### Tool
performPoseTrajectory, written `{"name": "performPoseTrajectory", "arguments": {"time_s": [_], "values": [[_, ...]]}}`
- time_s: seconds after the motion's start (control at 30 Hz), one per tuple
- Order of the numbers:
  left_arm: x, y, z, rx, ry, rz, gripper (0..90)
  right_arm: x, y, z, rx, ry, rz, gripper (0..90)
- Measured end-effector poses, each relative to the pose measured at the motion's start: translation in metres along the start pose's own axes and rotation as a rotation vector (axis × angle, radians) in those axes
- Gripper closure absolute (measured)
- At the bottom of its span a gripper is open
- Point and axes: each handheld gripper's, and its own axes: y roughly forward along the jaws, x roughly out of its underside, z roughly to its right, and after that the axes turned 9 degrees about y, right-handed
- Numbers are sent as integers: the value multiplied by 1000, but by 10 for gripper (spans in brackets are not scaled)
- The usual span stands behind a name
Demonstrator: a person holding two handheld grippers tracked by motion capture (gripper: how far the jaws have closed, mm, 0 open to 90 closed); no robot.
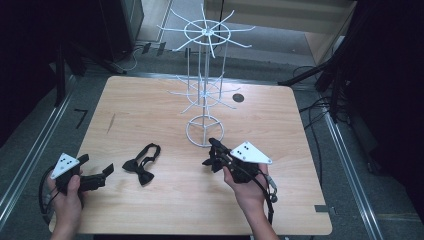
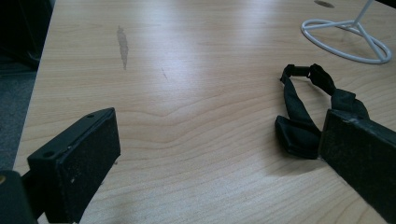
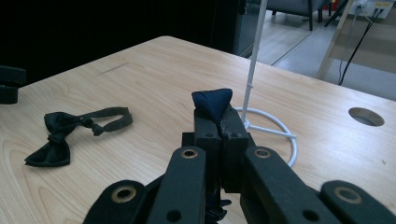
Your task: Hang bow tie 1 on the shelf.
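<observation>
Presently my right claw (image 3: 219,119) is pressed together on a dark blue fabric piece (image 3: 213,101), raised just beside the white wire rack (image 1: 204,131) base. My left claw (image 2: 215,154) stands spread near the table (image 1: 150,105) front-left edge. The black bow tie (image 1: 143,164) lies flat between them, strap pointing toward the rack, with open tabletop around it.

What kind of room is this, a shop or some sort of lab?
Probably a lab or test room made up like a shop counter: a bare wooden table holds a white wire display rack and a black bow tie, with cables trailing over the grey floor.
</observation>
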Motion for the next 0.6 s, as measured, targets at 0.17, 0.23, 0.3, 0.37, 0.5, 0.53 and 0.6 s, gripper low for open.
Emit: {"name": "performPoseTrajectory", "arguments": {"time_s": [0.17, 0.23, 0.3, 0.37, 0.5, 0.53, 0.6], "values": [[0, 0, 0, -2, 0, 0, 0, -5, -1, -2, 2, -20, 10, 898], [0, 0, 0, -1, 1, 1, 0, -8, -1, -2, -3, -23, 17, 898], [0, 0, 0, -1, 1, 1, 0, -9, -1, -2, -3, -29, 21, 898], [0, 0, 0, -1, 1, 1, 0, -12, -1, -3, -8, -32, 23, 898], [0, 0, 0, -1, 1, 1, 0, -15, -2, -4, -13, -32, 31, 898], [0, 0, 0, -1, 1, 1, 0, -17, -2, -4, -14, -35, 32, 898], [0, 0, 0, -1, 1, 1, 0, -19, -2, -4, -19, -38, 38, 898]]}}
